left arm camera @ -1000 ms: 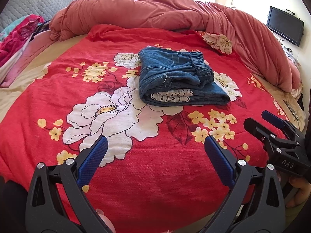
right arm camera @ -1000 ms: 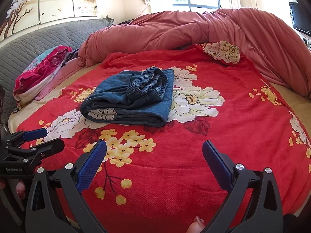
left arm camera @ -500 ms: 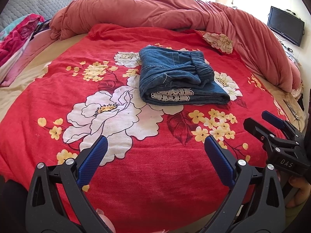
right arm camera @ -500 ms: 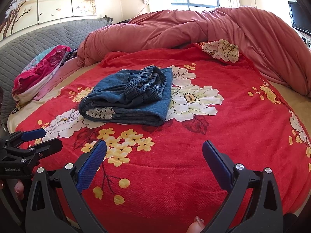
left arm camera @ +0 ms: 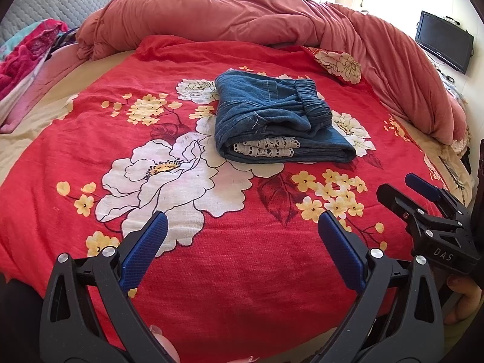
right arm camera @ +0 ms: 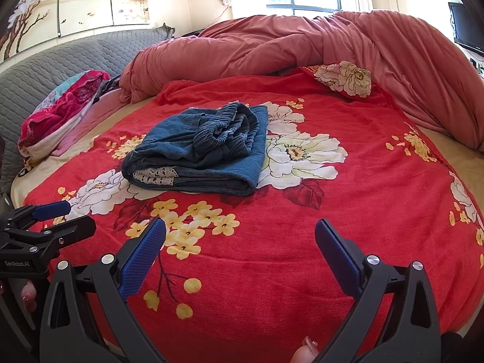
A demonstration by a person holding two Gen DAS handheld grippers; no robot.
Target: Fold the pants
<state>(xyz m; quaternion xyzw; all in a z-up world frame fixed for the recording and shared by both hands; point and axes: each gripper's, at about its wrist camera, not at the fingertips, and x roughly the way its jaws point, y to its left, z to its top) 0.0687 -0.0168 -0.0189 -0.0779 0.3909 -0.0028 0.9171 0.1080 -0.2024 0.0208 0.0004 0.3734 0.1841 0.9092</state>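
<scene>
Blue denim pants [left arm camera: 272,121] lie folded in a compact stack on the red floral bedspread [left arm camera: 211,257], white lace trim showing at the near edge. They also show in the right wrist view [right arm camera: 202,151]. My left gripper [left arm camera: 242,251] is open and empty, held back from the pants near the bed's front edge. My right gripper [right arm camera: 240,254] is open and empty, also well short of the pants. The right gripper shows at the right of the left wrist view [left arm camera: 405,190], and the left gripper at the left of the right wrist view [right arm camera: 66,217].
A bunched pink duvet [left arm camera: 272,18] runs along the far and right sides of the bed. A floral pillow [left arm camera: 341,63] lies beside it. Pink and teal bedding [right arm camera: 57,112] is piled at the left by a grey headboard [right arm camera: 60,60]. A TV [left arm camera: 443,40] hangs at the right.
Almost nothing. The right wrist view has drifted slightly, so the pants sit a little further left and lower in it. Both grippers stay open and empty.
</scene>
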